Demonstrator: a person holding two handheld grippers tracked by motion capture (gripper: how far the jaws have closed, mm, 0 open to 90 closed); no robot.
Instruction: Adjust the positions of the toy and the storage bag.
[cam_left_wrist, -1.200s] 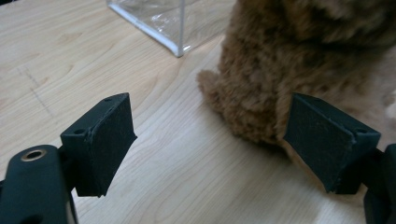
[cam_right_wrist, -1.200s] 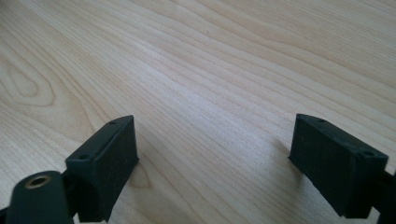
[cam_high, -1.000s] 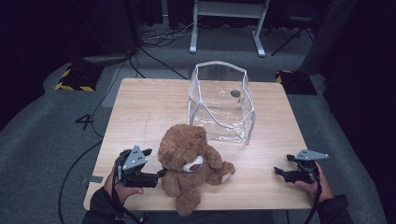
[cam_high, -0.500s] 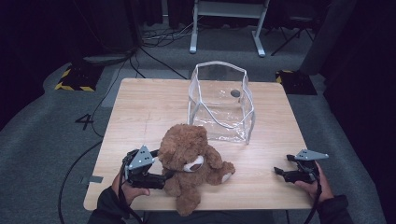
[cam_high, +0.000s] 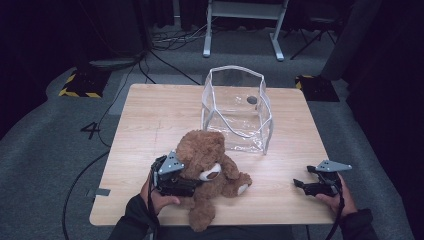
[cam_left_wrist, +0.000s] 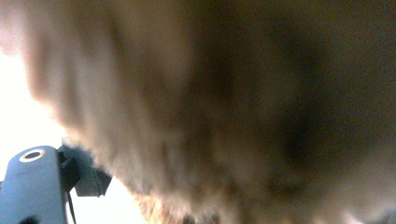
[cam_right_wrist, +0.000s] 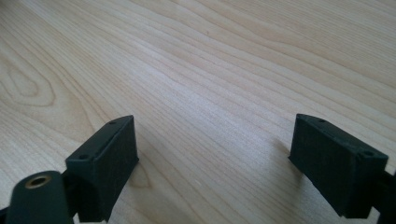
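Dark room, grey carpeted floor (cam_high: 65, 150), cables and a white metal stand base (cam_high: 240, 30) beyond the far edge. Light wooden table (cam_high: 160, 115) in the middle, grain clearly visible in right gripper view (cam_right_wrist: 210, 56).

Brown teddy bear (cam_high: 207, 172) slumped at near-centre of table, head toward the far side, legs reaching the near edge, one foot sole pale. Clear plastic bag (cam_high: 235, 110) standing upright and open-topped just behind the bear, white trim on the edges, near but apart from the bear's head; small dark round spot visible through its far wall.

Left gripper (cam_high: 192, 184) pressed into the bear's left flank, grey three-cornered plate on top, hand wrapped around the body from below. Jaw tips buried in fur in high view. Left gripper view: blurred brown fur (cam_left_wrist: 224, 102) right against the lens, one blue-black jaw part low at left beside the fur. Can't tell whether the jaws are clamped on the bear or just spread around it.

Right gripper (cam_high: 299, 184) low at the near right corner of table, well apart from bear and bag, hand behind it. Right gripper view: both black jaws spread wide, nothing but bare wood between them, holding nothing.
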